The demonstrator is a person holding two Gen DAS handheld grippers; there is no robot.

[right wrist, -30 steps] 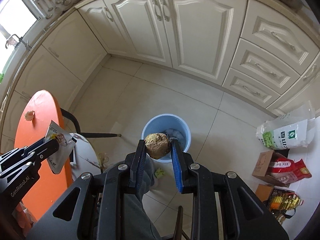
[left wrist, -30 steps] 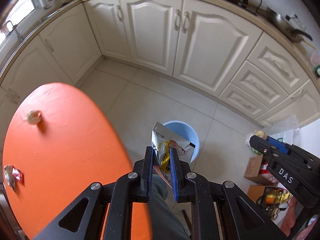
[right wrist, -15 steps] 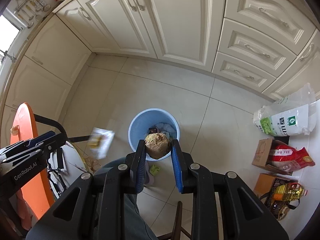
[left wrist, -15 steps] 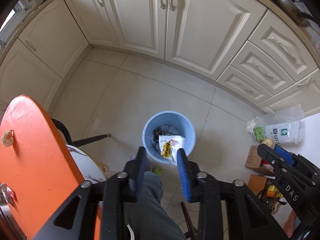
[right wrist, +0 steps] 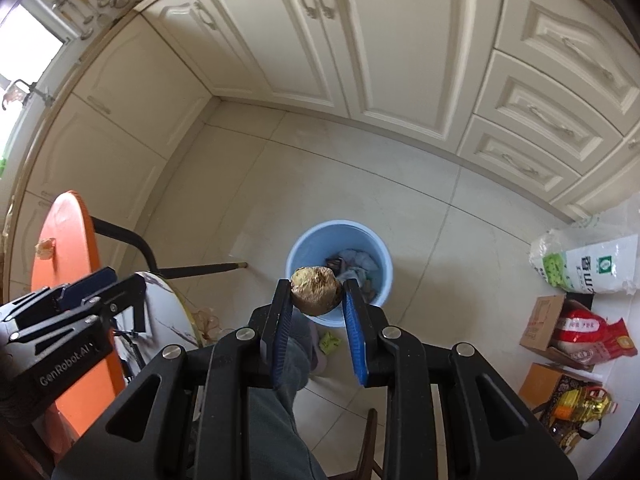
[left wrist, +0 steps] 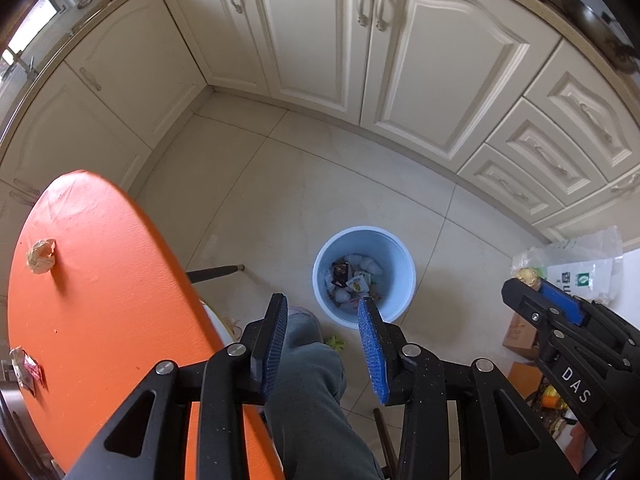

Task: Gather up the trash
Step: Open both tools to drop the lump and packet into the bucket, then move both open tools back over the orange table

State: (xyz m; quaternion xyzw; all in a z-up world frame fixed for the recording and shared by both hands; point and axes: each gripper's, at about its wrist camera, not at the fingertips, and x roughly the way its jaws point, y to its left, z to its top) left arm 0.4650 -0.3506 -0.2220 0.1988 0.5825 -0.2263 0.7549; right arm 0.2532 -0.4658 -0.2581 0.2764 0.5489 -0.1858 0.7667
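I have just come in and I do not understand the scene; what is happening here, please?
A person with a gripper in each hand is collecting trash. The left gripper is open and empty above the blue bin, which already holds wrappers. The right gripper grips a brown crumpled ball over the bin. Two scraps lie on the orange table.

The orange table [left wrist: 104,280] at the left of the frame has a paper ball [left wrist: 40,255] and a wrapper [left wrist: 25,366] on it. The floor [left wrist: 300,184] holds a blue bin [left wrist: 404,280].
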